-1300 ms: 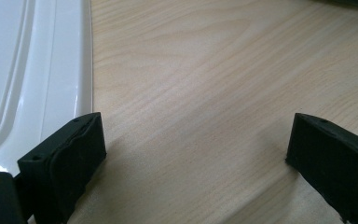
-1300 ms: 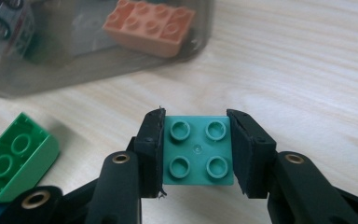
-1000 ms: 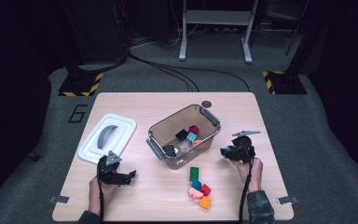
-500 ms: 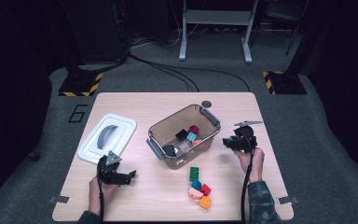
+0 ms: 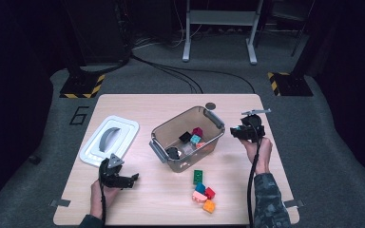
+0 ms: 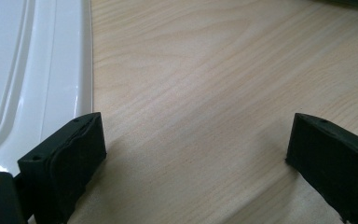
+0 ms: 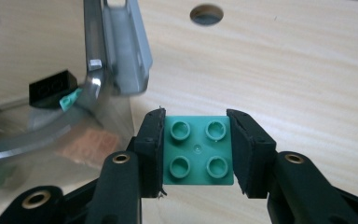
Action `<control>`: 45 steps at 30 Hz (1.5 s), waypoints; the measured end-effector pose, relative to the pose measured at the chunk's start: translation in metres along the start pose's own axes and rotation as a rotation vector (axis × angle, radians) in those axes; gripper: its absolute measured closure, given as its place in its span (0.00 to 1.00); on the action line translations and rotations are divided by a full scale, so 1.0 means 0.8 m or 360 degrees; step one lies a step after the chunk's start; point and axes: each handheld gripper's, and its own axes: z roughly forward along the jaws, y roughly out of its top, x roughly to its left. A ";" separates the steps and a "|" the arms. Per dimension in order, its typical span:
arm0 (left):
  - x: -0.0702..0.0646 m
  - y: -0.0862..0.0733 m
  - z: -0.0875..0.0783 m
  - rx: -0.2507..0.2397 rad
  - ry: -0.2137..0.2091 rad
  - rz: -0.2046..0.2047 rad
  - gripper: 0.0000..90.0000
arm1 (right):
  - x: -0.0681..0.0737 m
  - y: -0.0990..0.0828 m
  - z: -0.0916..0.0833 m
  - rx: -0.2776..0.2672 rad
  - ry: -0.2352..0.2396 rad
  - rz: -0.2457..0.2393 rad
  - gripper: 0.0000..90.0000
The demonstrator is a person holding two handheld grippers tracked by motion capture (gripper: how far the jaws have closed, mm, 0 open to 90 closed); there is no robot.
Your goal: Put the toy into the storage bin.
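Green plastic sits square between the pads of your right gripper (image 7: 196, 151): the right gripper view shows a four-stud green brick (image 7: 197, 151) clamped on two opposite sides, studs facing the camera, with the grey handle (image 7: 123, 46) of the clear bin (image 7: 91, 100) just ahead and to its left and a black brick (image 7: 53, 87) visible through the wall. From the high view, that gripper (image 5: 244, 131) hangs off the bin's (image 5: 186, 137) right end, above the wooden table (image 5: 161, 194), while a small heap of loose bricks (image 5: 203, 192) waits in front of the bin and the white lid (image 5: 109, 141) lies off to the left. Your left gripper (image 5: 123, 179) rests near the lid's front corner; the left gripper view shows its jaws standing wide apart with nothing but bare wood between them and the lid's rim (image 6: 85, 70) alongside the left pad. To finish the drop cleanly, you should carry the brick over the rim past the handle, keep it level, and let go only once it hangs well inside the walls. Compared with a second ago, your right hand has lifted and moved farther up the table beside the bin, and your left has kept its place.
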 end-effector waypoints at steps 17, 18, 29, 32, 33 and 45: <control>0.000 0.000 0.000 0.0004 0.0001 -0.0002 0.05 | 0.023 0.055 -0.020 -0.0098 -0.0057 -0.0088 0.65; 0.000 0.000 0.000 0.0005 0.0001 -0.0002 0.05 | 0.026 0.058 -0.021 -0.0106 -0.0054 -0.0103 0.65; 0.000 0.000 -0.001 0.0005 0.0001 -0.0001 0.05 | 0.076 0.070 -0.017 -0.0103 0.0070 -0.0256 0.65; 0.000 0.000 0.000 0.0004 0.0002 -0.0002 0.05 | 0.091 0.072 -0.013 -0.0078 0.0102 -0.0293 0.65; 0.000 0.000 -0.001 0.0005 0.0000 0.0001 0.05 | 0.095 0.072 -0.012 -0.0073 0.0116 -0.0307 0.65; 0.000 0.000 0.000 0.0005 0.0000 -0.0001 0.05 | 0.118 0.051 0.003 0.0124 0.0177 -0.0378 0.65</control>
